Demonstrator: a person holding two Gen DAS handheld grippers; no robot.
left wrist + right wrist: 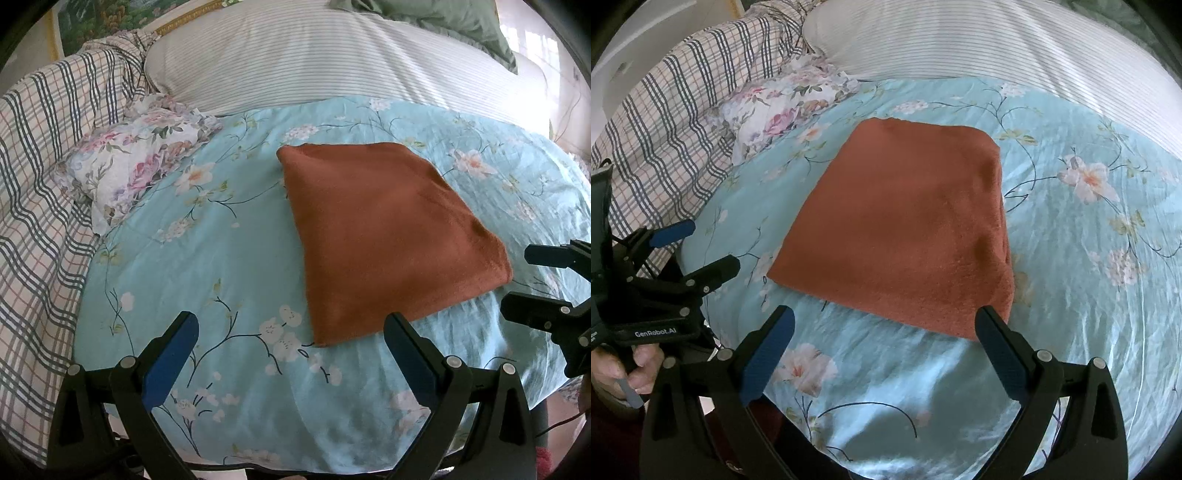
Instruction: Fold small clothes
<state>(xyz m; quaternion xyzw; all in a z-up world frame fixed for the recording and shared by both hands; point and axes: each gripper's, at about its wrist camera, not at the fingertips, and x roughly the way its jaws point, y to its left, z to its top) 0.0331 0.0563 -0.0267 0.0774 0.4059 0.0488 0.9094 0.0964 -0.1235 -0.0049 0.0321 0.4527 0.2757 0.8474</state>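
A rust-orange cloth [388,236] lies folded into a flat rectangle on the light blue floral bedsheet [221,258]; it also shows in the right wrist view [901,229]. My left gripper [291,325] is open and empty, just short of the cloth's near left corner. My right gripper [886,317] is open and empty at the cloth's near edge, its right finger beside the near right corner. The right gripper also shows at the right edge of the left wrist view [517,280], and the left gripper at the left of the right wrist view [709,247], both apart from the cloth.
A small floral pillow [136,158] lies left of the cloth. A plaid blanket [40,192] is bunched along the left. A white striped duvet [332,62] fills the back, with a green pillow [450,18] behind it.
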